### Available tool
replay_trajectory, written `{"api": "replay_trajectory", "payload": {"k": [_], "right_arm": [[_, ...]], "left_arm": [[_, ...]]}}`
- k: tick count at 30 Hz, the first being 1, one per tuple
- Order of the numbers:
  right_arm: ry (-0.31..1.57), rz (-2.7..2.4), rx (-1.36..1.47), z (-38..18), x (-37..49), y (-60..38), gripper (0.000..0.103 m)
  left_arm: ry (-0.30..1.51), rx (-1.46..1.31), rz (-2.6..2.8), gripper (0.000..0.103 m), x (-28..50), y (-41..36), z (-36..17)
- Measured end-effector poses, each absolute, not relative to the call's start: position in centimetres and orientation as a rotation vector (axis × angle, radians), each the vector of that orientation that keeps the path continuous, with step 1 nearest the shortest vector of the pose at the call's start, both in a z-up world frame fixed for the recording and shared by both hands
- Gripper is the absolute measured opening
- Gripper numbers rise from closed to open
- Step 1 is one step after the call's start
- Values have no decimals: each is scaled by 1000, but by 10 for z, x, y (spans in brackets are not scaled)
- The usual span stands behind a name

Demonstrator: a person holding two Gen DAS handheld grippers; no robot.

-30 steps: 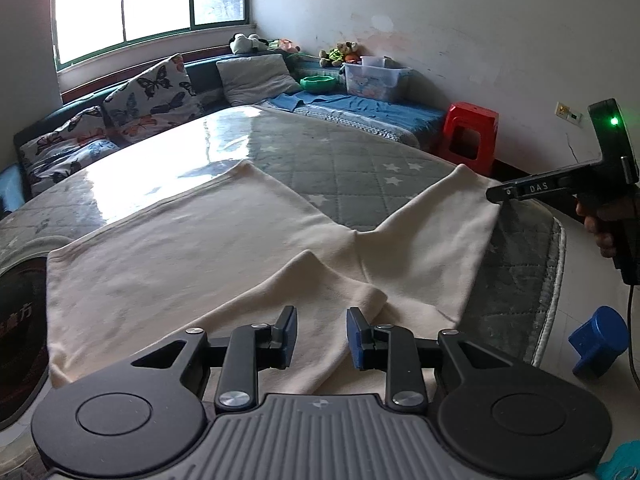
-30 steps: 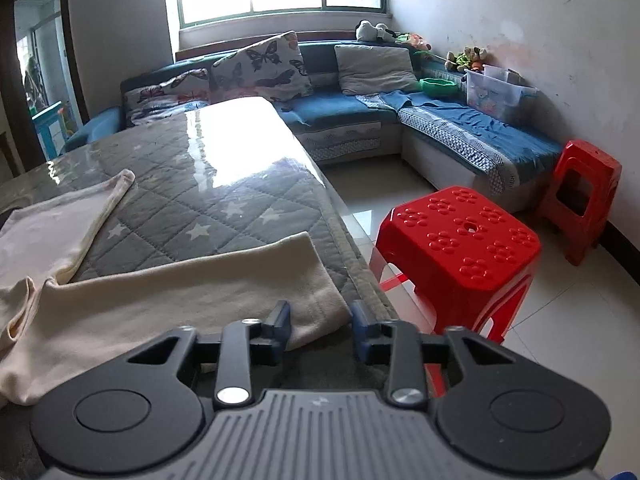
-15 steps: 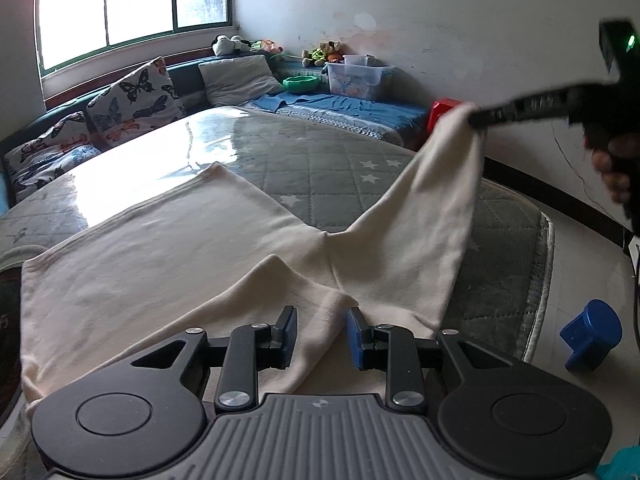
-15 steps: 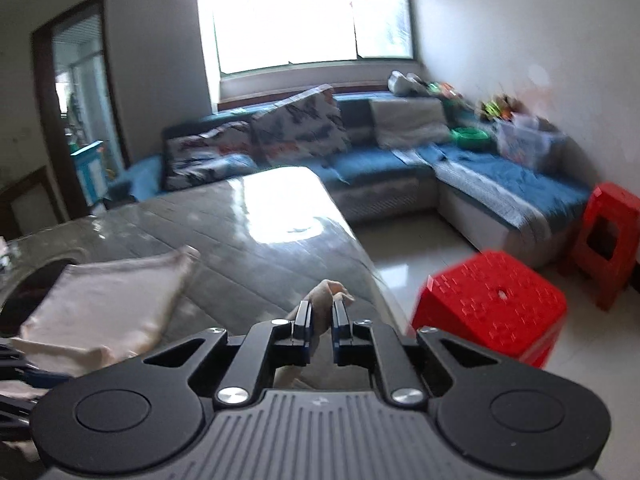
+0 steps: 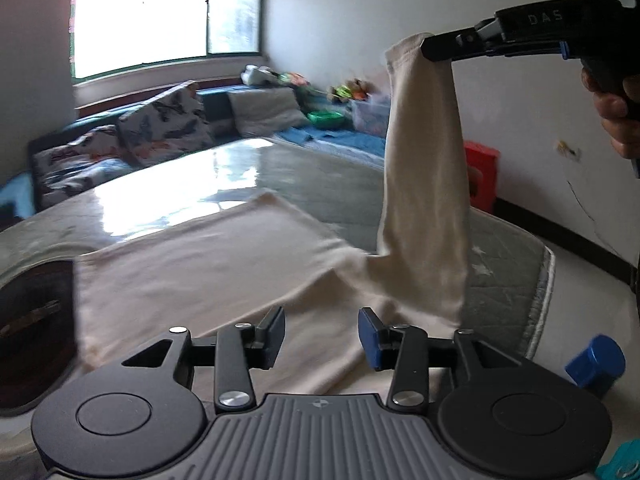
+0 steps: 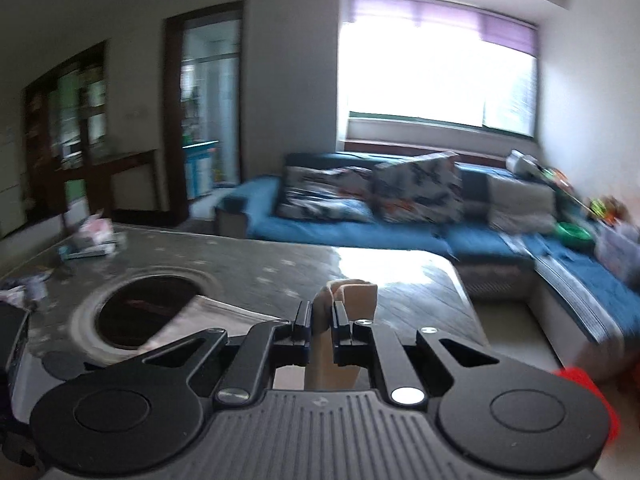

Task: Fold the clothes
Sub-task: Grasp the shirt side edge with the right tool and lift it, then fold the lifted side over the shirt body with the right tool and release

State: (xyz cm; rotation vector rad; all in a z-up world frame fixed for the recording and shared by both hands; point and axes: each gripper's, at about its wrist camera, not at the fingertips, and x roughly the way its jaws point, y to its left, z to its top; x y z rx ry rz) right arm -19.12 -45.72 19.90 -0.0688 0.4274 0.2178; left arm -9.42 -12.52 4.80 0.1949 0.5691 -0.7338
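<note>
A cream garment [image 5: 208, 264] lies spread on the quilted table [image 5: 320, 176]. Its right sleeve [image 5: 424, 184] hangs lifted high, pinched at the cuff by my right gripper [image 5: 430, 50], held by a hand at the upper right. In the right wrist view that gripper [image 6: 321, 318] is shut on the cream cuff [image 6: 352, 300], high over the table. My left gripper [image 5: 322, 336] hovers low over the garment's near edge, open, with nothing between its fingers.
A dark round hole [image 6: 148, 310] sits in the table [image 6: 280, 268] at the left. A blue sofa [image 6: 400, 236] with cushions lines the far wall. Red stools [image 5: 482, 176] stand right of the table, and a blue object [image 5: 596, 362] lies on the floor.
The right gripper closed on the sleeve cuff and raised it well above the table, swinging leftward. The left gripper stayed low and open, opening a little wider.
</note>
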Motion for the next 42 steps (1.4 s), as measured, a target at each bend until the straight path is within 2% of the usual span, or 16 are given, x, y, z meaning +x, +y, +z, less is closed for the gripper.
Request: {"api": "replay_trajectory", "payload": {"k": [12, 16, 18, 23, 27, 29, 39, 42], "right_arm": [[505, 506, -233, 179, -162, -314, 9], [551, 558, -239, 162, -159, -294, 15], [555, 579, -238, 160, -162, -295, 16], [564, 519, -251, 161, -171, -327, 26], [648, 449, -270, 144, -171, -362, 28], [699, 428, -281, 130, -172, -375, 33], [838, 440, -217, 62, -179, -399, 33], [838, 455, -207, 57, -180, -404, 34]], "left_arm": [[612, 73, -537, 44, -112, -27, 33], [618, 55, -498, 46, -114, -10, 33], [619, 51, -484, 46, -113, -5, 34], [606, 48, -475, 46, -108, -5, 44], [578, 59, -516, 44, -103, -20, 49], [576, 65, -544, 44, -99, -31, 49], [660, 114, -604, 43, -75, -66, 26], [673, 114, -606, 42, -72, -61, 23]]}}
